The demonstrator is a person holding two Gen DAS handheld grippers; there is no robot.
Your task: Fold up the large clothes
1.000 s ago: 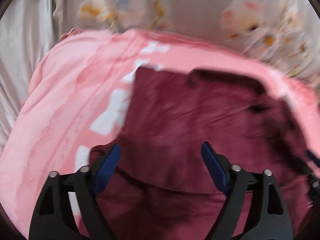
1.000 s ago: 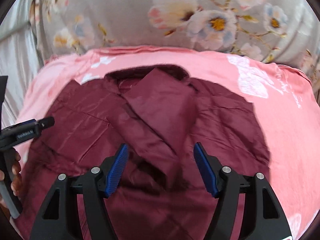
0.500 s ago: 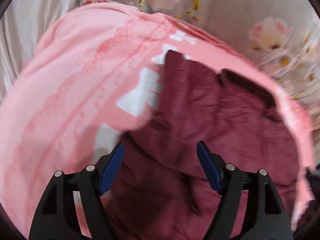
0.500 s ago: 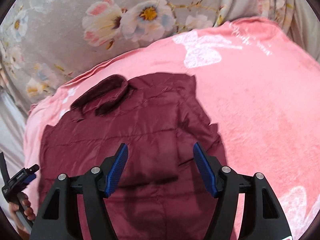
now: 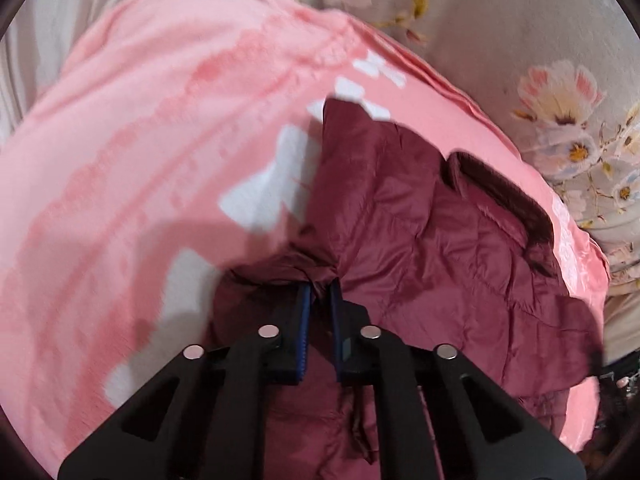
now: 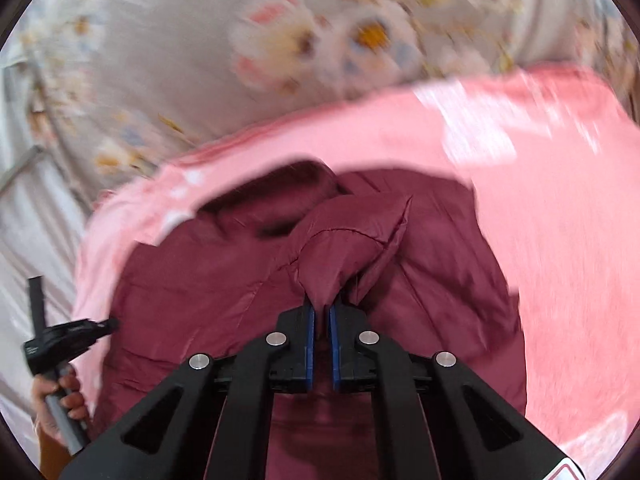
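A maroon quilted jacket (image 5: 460, 264) lies spread on a pink blanket (image 5: 140, 160), which serves as the landmark here; the blanket covers a bed, and a grey floral sheet (image 5: 540, 40) shows beyond its far edge. Starting at the left of the blanket, in the left wrist view, broad pink cloth with white patches runs up to the jacket's left edge, where one corner of the garment stands up in a peak near the blanket's far side. Just inside that edge the left gripper (image 5: 319, 300) has its jaws clenched on a bunched fold of the jacket, the maroon fabric pinched between the blue pads and gathered into creases that spread away from them. Further right across the blanket, the jacket's dark collar (image 5: 500, 196) lies close to the blanket's far edge, and the quilted body reaches almost to the blanket's right border. In the right wrist view, at the left side of the blanket, a hand (image 6: 66, 400) grips the handle of the other gripper beside the jacket's edge. Toward the middle of the blanket the right gripper (image 6: 321, 320) has its jaws closed tight on a raised hump of jacket fabric, apparently a sleeve or a folded-over part, which rises straight from between the pads and stands above the flat part of the garment. To the right of it bare pink blanket with a pale print extends to the frame's edge, blurred.
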